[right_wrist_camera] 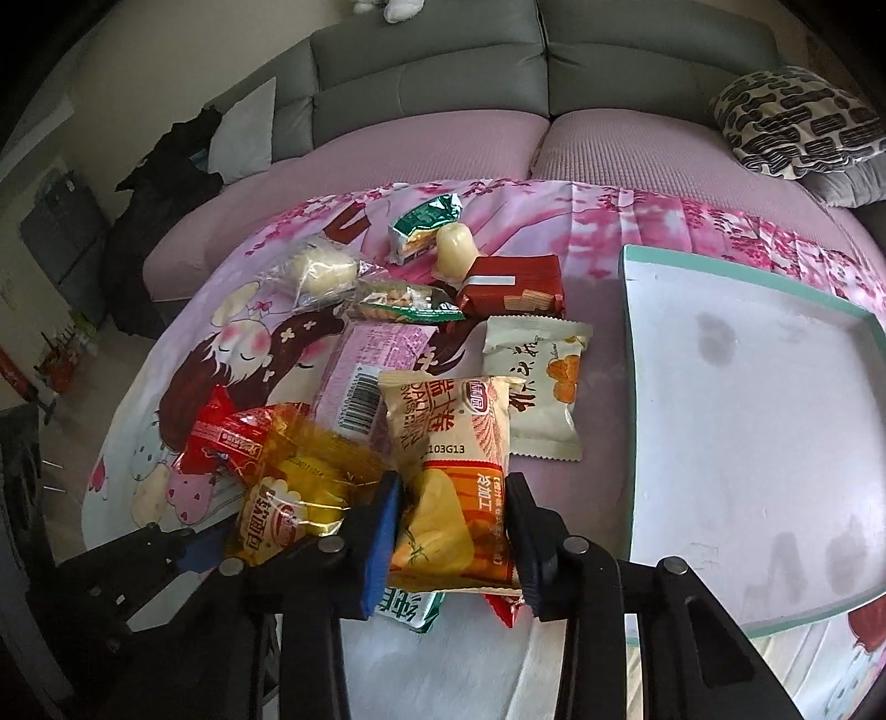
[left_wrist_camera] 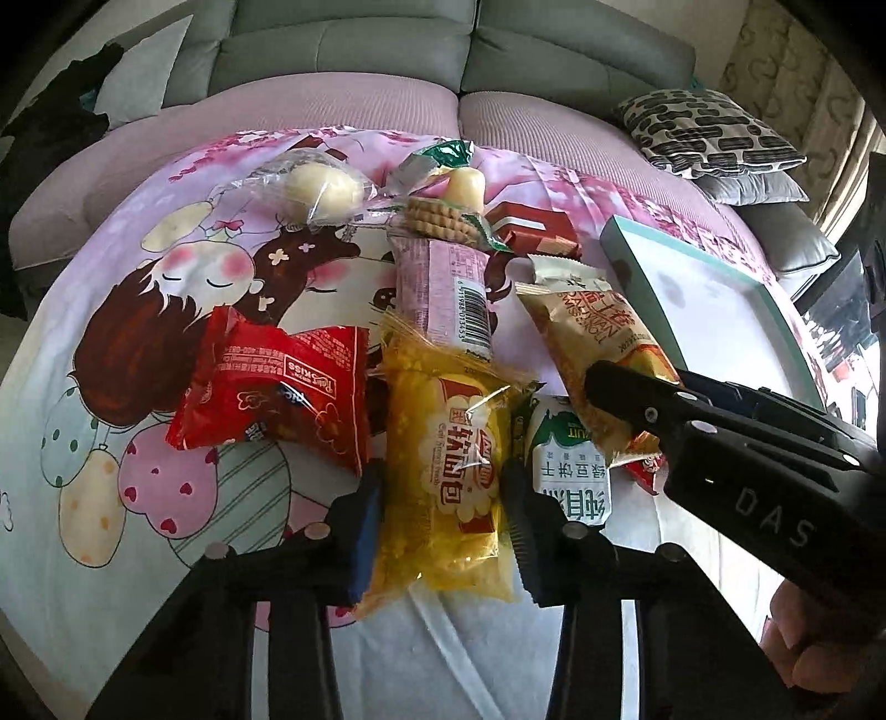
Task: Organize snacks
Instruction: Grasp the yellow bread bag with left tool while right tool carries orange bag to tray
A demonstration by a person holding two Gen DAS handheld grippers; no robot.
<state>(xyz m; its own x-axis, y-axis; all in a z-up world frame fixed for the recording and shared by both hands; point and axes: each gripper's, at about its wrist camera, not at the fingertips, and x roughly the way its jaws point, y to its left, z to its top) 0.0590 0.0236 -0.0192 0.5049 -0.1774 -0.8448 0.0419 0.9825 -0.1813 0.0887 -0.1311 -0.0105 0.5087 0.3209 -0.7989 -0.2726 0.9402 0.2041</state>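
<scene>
Where a cartoon sheet point(left_wrist_camera: 138, 310) drapes the grey sofa point(left_wrist_camera: 354, 50): left gripper point(left_wrist_camera: 443, 515) fingers clenched on yellow bread pack point(left_wrist_camera: 443, 443), right gripper point(right_wrist_camera: 454, 520) on orange roll pack point(right_wrist_camera: 448, 498).

roughly eleven snack packets point(right_wrist_camera: 531, 387), one tray point(right_wrist_camera: 747, 421), two grippers point(right_wrist_camera: 451, 531), two patterned cushions point(left_wrist_camera: 714, 133).

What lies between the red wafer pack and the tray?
Nothing: only bare pink cloth separates the red wafer pack from the tray, shown in the right wrist view.
</scene>
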